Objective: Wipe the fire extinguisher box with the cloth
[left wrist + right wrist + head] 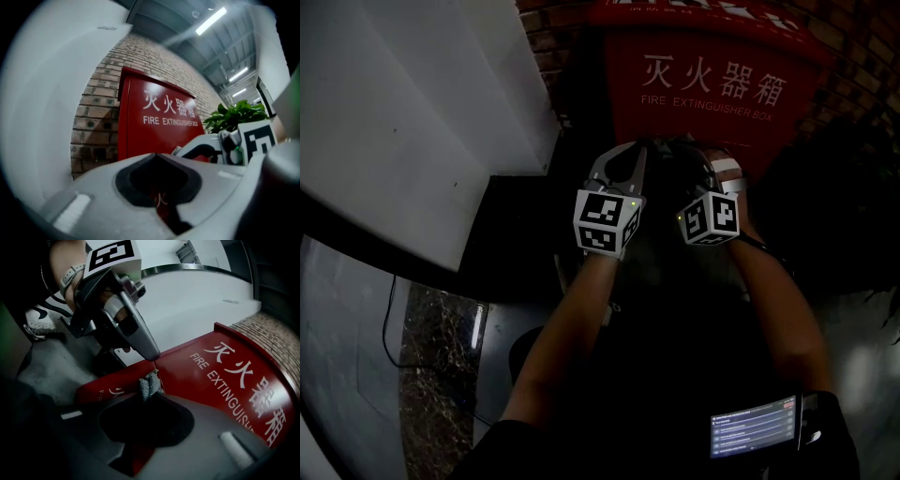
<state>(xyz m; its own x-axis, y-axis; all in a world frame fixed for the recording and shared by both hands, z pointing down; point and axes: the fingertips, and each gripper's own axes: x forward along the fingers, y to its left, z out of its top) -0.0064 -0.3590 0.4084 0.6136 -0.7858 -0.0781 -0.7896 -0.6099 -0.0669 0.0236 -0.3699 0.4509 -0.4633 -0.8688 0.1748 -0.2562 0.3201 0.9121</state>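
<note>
Right gripper (152, 397) jaws clamp the cloth (149, 386), its tuft close over the red box (225, 366) top; contact not confirmable. Left gripper (157, 154) jaws closed, empty, facing the box front. Judged: wiping barely begun, nearly all surfaces remain.

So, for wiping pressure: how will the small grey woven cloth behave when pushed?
Probably floppy: the small grey woven cloth bunches in folds at the right gripper's tips. Likely light, as that pinch holds it. Its coarse weave should drag on the glossy red box.
</note>
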